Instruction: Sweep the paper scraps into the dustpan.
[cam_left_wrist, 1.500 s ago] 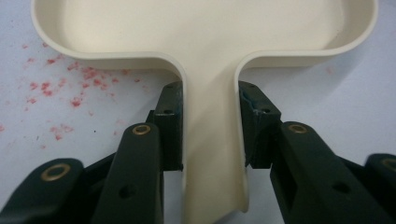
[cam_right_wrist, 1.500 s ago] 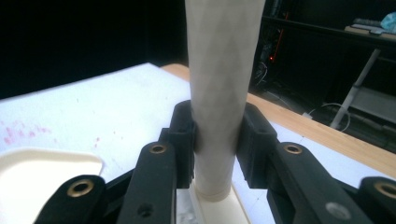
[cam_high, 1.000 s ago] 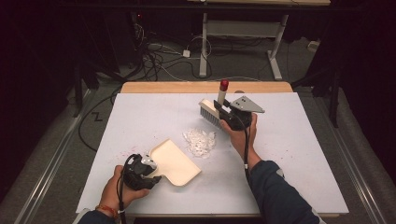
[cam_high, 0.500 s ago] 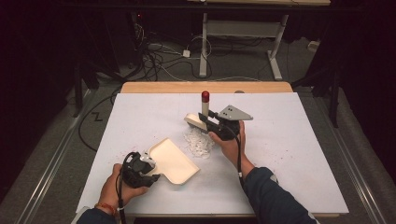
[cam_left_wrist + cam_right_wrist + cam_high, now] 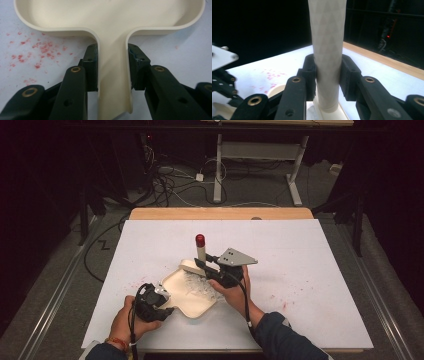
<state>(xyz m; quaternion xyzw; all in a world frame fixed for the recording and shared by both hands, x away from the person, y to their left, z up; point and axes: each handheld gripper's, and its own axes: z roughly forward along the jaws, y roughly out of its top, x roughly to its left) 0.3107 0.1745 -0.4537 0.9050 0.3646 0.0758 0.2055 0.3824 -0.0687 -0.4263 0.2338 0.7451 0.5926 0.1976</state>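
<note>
Dustpan [image 5: 187, 292]: cream plastic, lying flat on the white-covered bench [image 5: 320, 270], nearer the front edge than the back and left of the middle. Its handle points toward the front left corner and is clamped between the pads of the left tongs [image 5: 162, 304]; the left gripper view shows both pads pressed against the handle's sides. Brush [image 5: 201, 255]: cream with a red cap on its handle, standing upright at the far rim of the dustpan. The right tongs [image 5: 202, 265] are closed on the brush handle, pads tight on either side. White shreds [image 5: 197, 282] lie inside the pan below the brush head. Red specks [image 5: 37, 52] mark the bench cover beside the pan.
</note>
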